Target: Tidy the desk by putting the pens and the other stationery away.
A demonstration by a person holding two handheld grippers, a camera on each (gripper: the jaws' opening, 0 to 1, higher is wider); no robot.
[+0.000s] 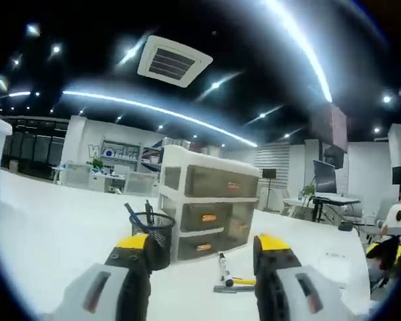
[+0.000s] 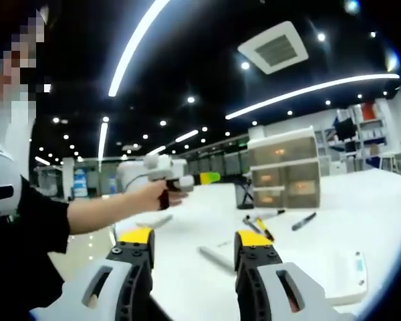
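While left gripper [image 1: 202, 267] faces drawer unit [image 1: 210, 210], right gripper [image 2: 195, 257] faces pens [image 2: 257, 227].

place: open-plan office | signs: white desks [image 1: 53, 227], monitor [image 1: 324, 177], ceiling vent [image 1: 172, 61], strip lights [image 2: 130, 50]

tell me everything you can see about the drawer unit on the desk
The drawer unit is a white plastic frame with translucent grey-brown drawers, all shut, with orange labels on their fronts. It stands upright on the white desk, a black mesh pen cup close beside it. Pens lie in front, apart from it.
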